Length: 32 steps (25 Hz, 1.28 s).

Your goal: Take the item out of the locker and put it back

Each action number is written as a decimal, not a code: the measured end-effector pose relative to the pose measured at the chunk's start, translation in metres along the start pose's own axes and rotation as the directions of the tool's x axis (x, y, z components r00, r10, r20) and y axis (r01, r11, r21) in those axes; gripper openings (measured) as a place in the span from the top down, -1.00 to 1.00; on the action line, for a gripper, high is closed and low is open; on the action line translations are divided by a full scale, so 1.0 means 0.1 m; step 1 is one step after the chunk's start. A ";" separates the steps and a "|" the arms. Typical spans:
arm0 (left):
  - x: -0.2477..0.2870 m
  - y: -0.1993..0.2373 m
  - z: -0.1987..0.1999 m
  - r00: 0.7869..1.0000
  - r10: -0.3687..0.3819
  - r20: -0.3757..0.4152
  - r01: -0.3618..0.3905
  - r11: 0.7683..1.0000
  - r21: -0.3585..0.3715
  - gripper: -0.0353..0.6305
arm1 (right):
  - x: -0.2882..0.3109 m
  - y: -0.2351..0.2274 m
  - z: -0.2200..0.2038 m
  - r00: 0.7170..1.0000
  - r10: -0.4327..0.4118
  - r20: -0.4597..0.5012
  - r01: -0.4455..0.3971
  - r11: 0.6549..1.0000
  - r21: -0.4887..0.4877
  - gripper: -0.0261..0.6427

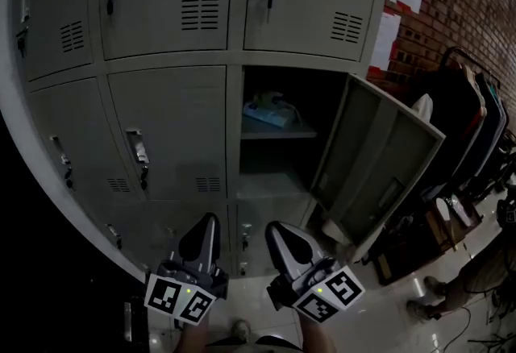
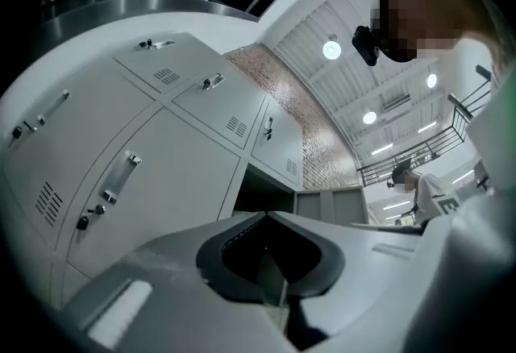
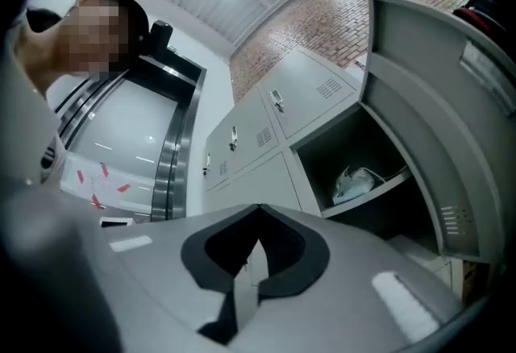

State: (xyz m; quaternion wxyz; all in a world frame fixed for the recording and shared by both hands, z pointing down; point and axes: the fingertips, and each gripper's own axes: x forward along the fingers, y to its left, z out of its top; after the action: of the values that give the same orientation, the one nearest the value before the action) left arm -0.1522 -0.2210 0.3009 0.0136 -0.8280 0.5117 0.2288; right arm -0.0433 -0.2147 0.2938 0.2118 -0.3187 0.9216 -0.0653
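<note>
Item [image 1: 270, 112] inside open locker [image 1: 270, 182]

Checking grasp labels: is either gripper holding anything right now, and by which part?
Nothing held. Left gripper and right gripper are both shut and empty; the item lies on the locker shelf.

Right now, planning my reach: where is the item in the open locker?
In the head view the pale bluish item lies on the shelf of the open locker, right of centre, just left of its swung-open door.

Left gripper [image 1: 210, 220], right gripper [image 1: 274, 227] — jaws together
</note>
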 end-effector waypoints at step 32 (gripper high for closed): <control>1.01 0.37 -0.37 1.000 0.020 -0.012 -0.020 0.999 -0.027 0.88 | 2.05 -2.73 0.47 0.904 -0.327 -0.274 0.263 0.933 -0.247 -0.26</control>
State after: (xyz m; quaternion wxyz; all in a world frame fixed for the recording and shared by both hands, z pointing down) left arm -0.1329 -0.3327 0.3018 -0.0028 -0.8244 0.5169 0.2308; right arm -0.0156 -0.5554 0.2494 0.0180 -0.4607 0.8859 -0.0512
